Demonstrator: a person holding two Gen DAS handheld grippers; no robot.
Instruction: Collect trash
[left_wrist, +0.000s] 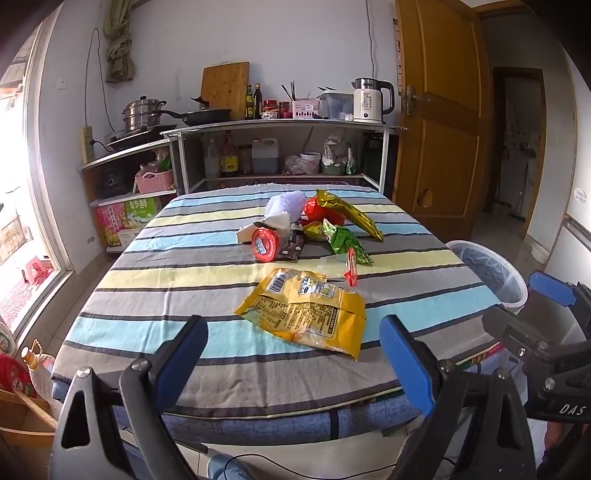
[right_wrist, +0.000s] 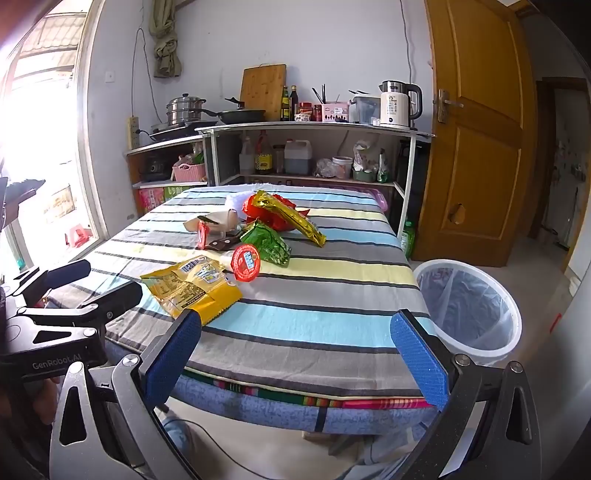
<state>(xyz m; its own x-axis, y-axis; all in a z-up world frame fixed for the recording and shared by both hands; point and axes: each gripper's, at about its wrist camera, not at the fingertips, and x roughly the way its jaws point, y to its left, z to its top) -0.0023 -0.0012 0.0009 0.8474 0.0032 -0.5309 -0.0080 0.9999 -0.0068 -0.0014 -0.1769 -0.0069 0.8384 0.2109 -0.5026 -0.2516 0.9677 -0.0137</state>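
Clearly your left gripper (right_wrist: 81, 280) reads "GenRobot.AI"; the kettle (right_wrist: 397, 103) shows "55". Both grippers hover with fingers wide, right gripper (right_wrist: 295, 354) too, short of the yellow wrapper (left_wrist: 306, 310) on the counter (left_wrist: 184, 288).

"GenRobot.AI" marks the left claw (right_wrist: 107, 291); the kettle (right_wrist: 397, 105) shows "55".

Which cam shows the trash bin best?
Right wrist: the trash bin shows its whole rim and clear liner, beside the table. Left wrist catches only part of it, the right gripper cutting across its near side.
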